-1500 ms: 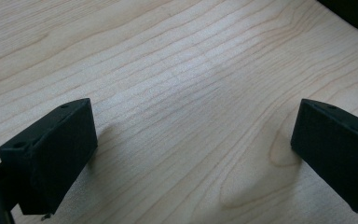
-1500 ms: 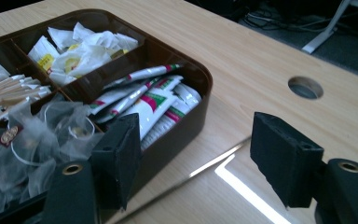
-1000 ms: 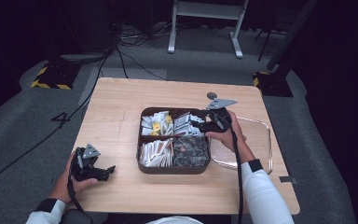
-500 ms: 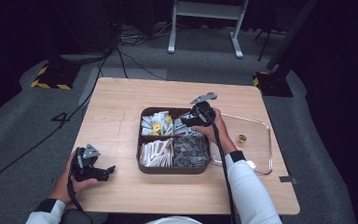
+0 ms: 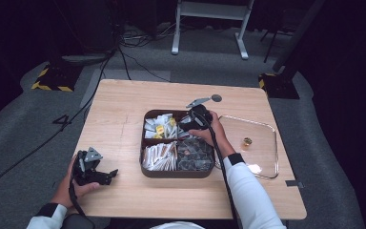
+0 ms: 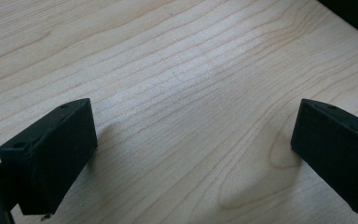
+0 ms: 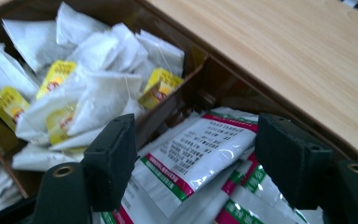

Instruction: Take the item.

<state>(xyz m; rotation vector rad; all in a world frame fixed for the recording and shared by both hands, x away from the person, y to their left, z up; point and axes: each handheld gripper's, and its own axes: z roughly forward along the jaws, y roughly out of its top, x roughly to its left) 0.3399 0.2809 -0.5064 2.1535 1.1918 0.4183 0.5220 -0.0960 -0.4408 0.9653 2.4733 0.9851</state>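
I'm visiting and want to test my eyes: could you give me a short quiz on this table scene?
1. True or false: the right gripper hangs open above white sachets with red and green stripes.
2. What fills the neighbouring compartment of the dark brown divided tray? A) spoons B) white tea bags with yellow tags C) coins
3. Where does the left gripper rest?

Key: 1 true. 2 B. 3 On the light wooden table, open, nothing between its jaws.

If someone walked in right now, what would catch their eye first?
The brown divided box mid-table, packed with tea bags and white sachets. The right gripper hangs open over those sachets; the clear glass lid lies right of the box.
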